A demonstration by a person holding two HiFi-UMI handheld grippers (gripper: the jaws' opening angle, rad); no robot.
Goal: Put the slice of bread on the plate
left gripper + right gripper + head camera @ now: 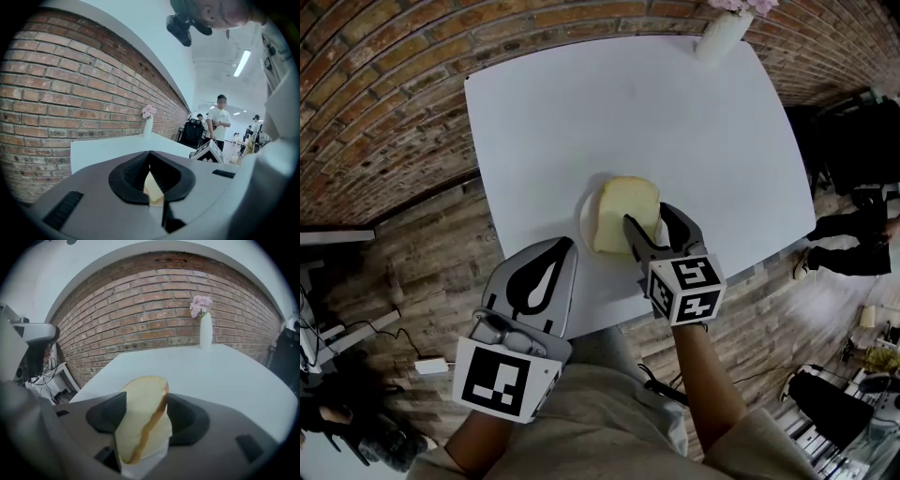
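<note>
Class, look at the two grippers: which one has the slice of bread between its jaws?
The right gripper: the slice of bread sits between its open jaws, over the plate. The left gripper, beside it, has its jaws together on nothing.

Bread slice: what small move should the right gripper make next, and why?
Probably draw the right gripper straight back and up, clear of the bread slice. Its fingers stand apart, not pressing the slice, which already rests, apparently tilted, on the plate. A gentle withdrawal should avoid dragging it off.
</note>
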